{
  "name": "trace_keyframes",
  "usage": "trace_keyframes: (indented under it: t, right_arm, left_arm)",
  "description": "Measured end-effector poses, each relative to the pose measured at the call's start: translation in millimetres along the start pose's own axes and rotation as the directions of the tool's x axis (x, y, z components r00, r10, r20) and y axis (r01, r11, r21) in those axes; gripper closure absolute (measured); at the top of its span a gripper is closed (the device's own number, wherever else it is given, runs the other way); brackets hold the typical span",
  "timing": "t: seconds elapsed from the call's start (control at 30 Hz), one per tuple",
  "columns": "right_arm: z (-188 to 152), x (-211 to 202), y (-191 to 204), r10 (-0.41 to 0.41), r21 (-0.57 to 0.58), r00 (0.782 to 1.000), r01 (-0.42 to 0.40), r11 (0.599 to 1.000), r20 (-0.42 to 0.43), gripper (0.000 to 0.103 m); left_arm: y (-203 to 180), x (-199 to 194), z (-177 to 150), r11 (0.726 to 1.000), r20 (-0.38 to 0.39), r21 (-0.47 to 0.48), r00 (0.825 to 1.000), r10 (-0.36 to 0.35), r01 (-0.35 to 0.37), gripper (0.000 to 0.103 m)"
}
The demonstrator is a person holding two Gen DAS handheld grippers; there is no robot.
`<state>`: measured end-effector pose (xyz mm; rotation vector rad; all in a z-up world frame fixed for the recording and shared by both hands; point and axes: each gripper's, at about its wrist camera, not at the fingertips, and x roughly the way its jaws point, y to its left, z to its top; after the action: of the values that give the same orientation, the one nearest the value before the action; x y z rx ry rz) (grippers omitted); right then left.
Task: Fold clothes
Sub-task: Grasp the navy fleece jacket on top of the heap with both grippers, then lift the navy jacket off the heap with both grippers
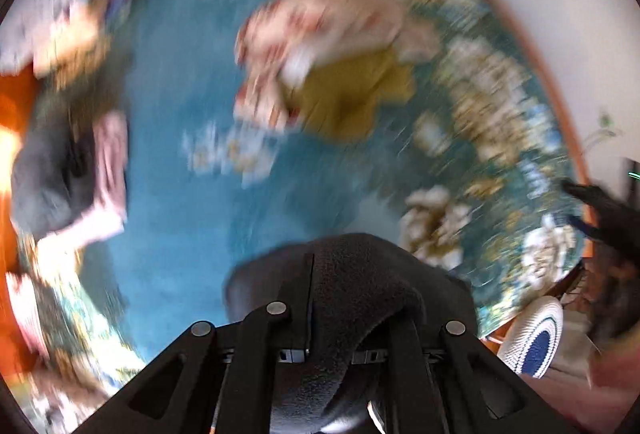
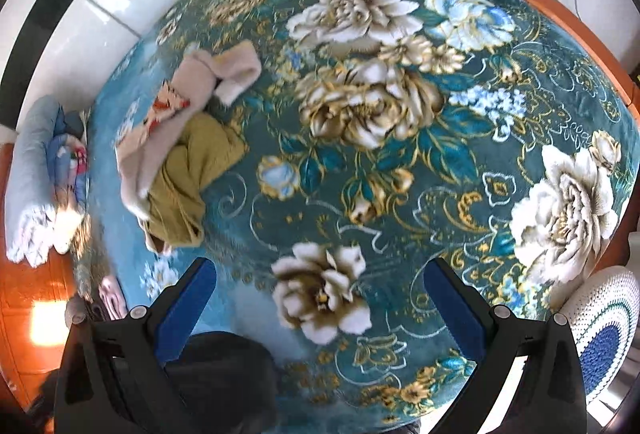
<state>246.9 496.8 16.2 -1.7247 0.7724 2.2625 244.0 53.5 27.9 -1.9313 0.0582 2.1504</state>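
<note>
My left gripper (image 1: 316, 274) is shut on a dark grey fleece garment (image 1: 360, 298) that drapes over its fingers and hangs above the bed; this view is blurred by motion. The same dark garment (image 2: 224, 374) shows at the bottom left of the right wrist view. My right gripper (image 2: 320, 274) is open and empty, with blue pads (image 2: 188, 310), above the bed. A crumpled pile of a beige patterned garment (image 2: 176, 114) on a mustard yellow garment (image 2: 184, 178) lies on the bed; the pile also shows in the left wrist view (image 1: 320, 62).
The bed carries a teal floral blanket (image 2: 400, 114). Folded grey and pink clothes (image 1: 68, 174) lie at its left edge. Stacked bedding (image 2: 36, 178) sits at far left. A round blue and white crochet cushion (image 2: 608, 334) lies beside the bed. An orange wooden floor (image 2: 36, 314) surrounds it.
</note>
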Motion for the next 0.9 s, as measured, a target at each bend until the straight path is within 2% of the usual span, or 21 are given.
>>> trace_keyframes:
  t: [0.1, 0.17, 0.27, 0.4, 0.5, 0.53, 0.57, 0.63, 0.73, 0.83, 0.9]
  right_arm:
    - [-7, 1, 9, -0.012, -0.051, 1.000, 0.011, 0.999, -0.019, 0.000]
    - [-14, 3, 15, -0.028, -0.091, 0.999, 0.025, 0.996, -0.035, 0.000]
    - [-28, 11, 23, -0.063, -0.162, 0.995, 0.051, 0.986, -0.071, 0.000]
    - [-54, 26, 37, -0.116, -0.273, 0.986, 0.078, 0.959, -0.124, 0.000]
    - [-72, 34, 55, -0.088, -0.366, 0.983, 0.022, 0.930, -0.163, 0.000]
    - [-77, 37, 61, -0.074, -0.397, 0.981, -0.003, 0.918, -0.177, 0.000]
    - [-82, 42, 68, -0.063, -0.423, 0.979, -0.025, 0.906, -0.194, 0.000]
    - [-90, 54, 82, -0.042, -0.457, 0.971, -0.073, 0.886, -0.236, 0.000]
    - [-104, 77, 103, -0.005, -0.480, 0.946, -0.160, 0.862, -0.324, 0.000]
    - [-122, 103, 122, -0.003, -0.505, 0.911, -0.226, 0.833, -0.412, 0.000]
    - [-135, 118, 130, -0.014, -0.525, 0.892, -0.252, 0.813, -0.451, 0.000]
  left_arm:
    - [16, 61, 9, 0.997, -0.081, -0.030, 0.994, 0.068, -0.071, 0.092]
    - [22, 82, 25, 0.993, -0.077, -0.016, 0.990, 0.117, -0.119, 0.091]
    - [37, 107, 59, 0.989, -0.147, -0.033, 0.979, 0.141, -0.148, 0.087]
    - [61, 137, 97, 0.985, -0.260, -0.083, 0.957, 0.126, -0.153, 0.086]
    - [63, 131, 94, 0.990, -0.224, -0.112, 0.973, 0.056, -0.082, 0.081]
    - [64, 129, 93, 0.991, -0.210, -0.120, 0.977, 0.032, -0.059, 0.073]
    - [66, 119, 85, 0.991, -0.176, -0.126, 0.984, 0.016, -0.039, 0.057]
    - [75, 97, 70, 0.991, -0.112, -0.136, 0.994, 0.005, -0.021, 0.035]
    - [91, 65, 54, 0.988, -0.044, -0.154, 0.999, 0.025, -0.032, 0.035]
    - [111, 36, 30, 0.966, 0.028, -0.256, 0.999, 0.041, -0.032, 0.035]
    - [121, 31, 4, 0.947, 0.042, -0.321, 0.999, 0.022, -0.007, 0.034]
